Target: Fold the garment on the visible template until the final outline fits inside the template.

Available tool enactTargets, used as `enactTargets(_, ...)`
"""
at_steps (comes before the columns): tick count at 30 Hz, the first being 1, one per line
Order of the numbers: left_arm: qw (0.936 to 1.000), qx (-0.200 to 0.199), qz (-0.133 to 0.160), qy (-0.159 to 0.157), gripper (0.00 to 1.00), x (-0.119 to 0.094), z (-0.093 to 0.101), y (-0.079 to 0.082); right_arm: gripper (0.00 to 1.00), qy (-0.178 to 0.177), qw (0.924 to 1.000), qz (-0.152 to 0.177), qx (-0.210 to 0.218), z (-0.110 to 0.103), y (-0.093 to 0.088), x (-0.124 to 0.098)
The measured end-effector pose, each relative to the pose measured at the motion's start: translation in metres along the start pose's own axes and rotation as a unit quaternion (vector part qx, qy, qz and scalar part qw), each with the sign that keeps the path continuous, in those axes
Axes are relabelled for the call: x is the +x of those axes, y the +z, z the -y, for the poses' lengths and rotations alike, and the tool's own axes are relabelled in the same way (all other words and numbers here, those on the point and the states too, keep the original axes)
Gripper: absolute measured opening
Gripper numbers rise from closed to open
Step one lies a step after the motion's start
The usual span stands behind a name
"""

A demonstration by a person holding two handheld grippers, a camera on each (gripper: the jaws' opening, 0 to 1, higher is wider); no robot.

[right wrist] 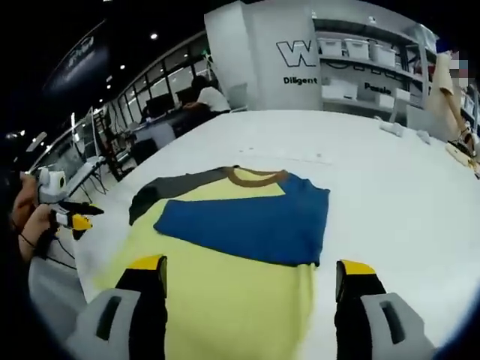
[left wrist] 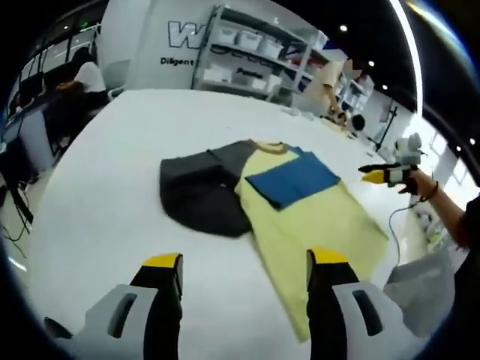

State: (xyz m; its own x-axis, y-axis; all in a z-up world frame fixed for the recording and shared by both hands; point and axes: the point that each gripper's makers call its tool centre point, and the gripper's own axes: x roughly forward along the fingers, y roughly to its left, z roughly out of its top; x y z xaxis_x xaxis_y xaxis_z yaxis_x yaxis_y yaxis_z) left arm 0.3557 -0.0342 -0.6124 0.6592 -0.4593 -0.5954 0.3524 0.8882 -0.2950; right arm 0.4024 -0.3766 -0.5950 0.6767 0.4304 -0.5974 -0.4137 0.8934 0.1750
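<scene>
Both tongs (left wrist: 244, 262) (right wrist: 251, 270) apart above yellow shirt (right wrist: 225, 300), "W" and "Diligent" lettering (right wrist: 300, 79) behind

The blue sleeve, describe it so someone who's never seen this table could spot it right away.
Start at the big white table and find the T-shirt lying flat on it, mostly pale yellow with a brown collar. The blue sleeve is folded across its chest just below that collar. The other sleeve is dark grey and spread out to the side.
</scene>
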Motion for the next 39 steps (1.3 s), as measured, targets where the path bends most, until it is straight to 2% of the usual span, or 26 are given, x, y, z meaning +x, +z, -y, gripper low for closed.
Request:
enactTargets(4,0.9997,-0.026,0.003,-0.002,0.59,0.01,-0.001,0.002,0.99,0.009,0.9999,0.011,0.001,-0.009,-0.004,-0.014)
enactTargets(11,0.9976,-0.067,0.0,-0.015,0.54,0.029,0.0,-0.004,0.99,0.022,0.9991,0.02,-0.03,-0.025,-0.009,-0.035)
enactTargets(16,0.9911,-0.129,0.012,-0.032,0.45,0.041,0.004,-0.002,0.99,0.017,0.9987,0.02,-0.044,-0.033,-0.015,-0.043)
enactTargets(22,0.9864,-0.162,0.012,-0.025,0.4,0.055,-0.003,-0.003,0.99,0.02,0.9986,0.037,-0.032,-0.04,-0.015,-0.048)
enactTargets(26,0.9831,-0.181,0.008,-0.022,0.38,0.065,-0.005,-0.008,0.98,0.02,0.9978,0.049,-0.04,-0.044,-0.012,-0.052)
enactTargets(29,0.9818,-0.188,0.011,-0.022,0.3,0.071,-0.005,-0.008,0.96,0.017,0.9975,0.053,-0.043,-0.043,-0.01,-0.055)
enactTargets(33,0.9813,-0.191,0.017,-0.018,0.27,0.075,-0.006,-0.005,0.95,0.014,0.9972,0.055,-0.049,-0.044,-0.01,-0.058)
enactTargets(39,0.9849,-0.173,0.008,0.002,0.1,0.081,-0.013,-0.009,0.94,0.009,0.9974,0.051,-0.05,-0.043,-0.015,-0.06)
